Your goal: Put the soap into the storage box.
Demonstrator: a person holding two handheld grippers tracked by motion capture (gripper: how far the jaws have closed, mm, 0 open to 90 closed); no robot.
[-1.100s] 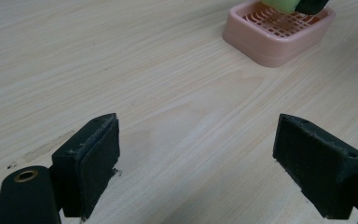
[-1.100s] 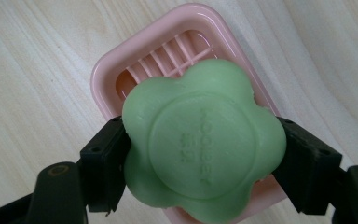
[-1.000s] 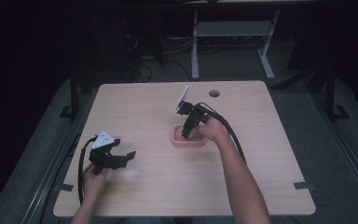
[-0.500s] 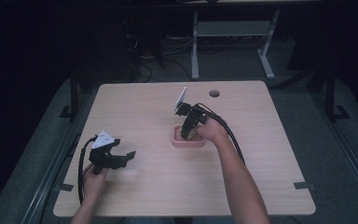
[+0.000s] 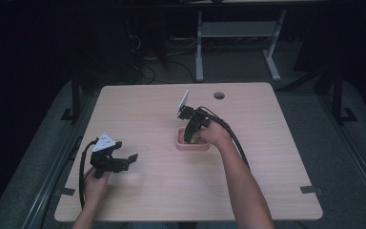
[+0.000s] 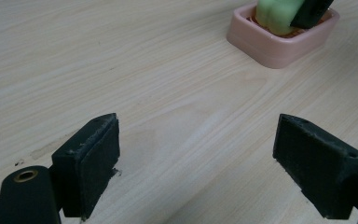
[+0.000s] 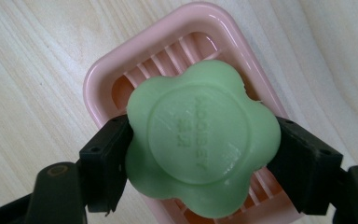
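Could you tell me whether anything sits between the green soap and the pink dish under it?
Nothing visible does. The right tongs grip the green soap by its sides directly over the pink soap dish, whose ribbed floor is bare where it shows.

Your left gripper (image 5: 124, 161) is matte black, with a grey three-cornered plate on top and a black cable looping back from it. Its jaws are blocky wedges faced with dark, flat pads, and a brass-ringed hole marks one arm. Your right gripper (image 7: 200, 149) matches: black jaws, small screw holes, a pale plate, twin black cables. Your forearms are bare.
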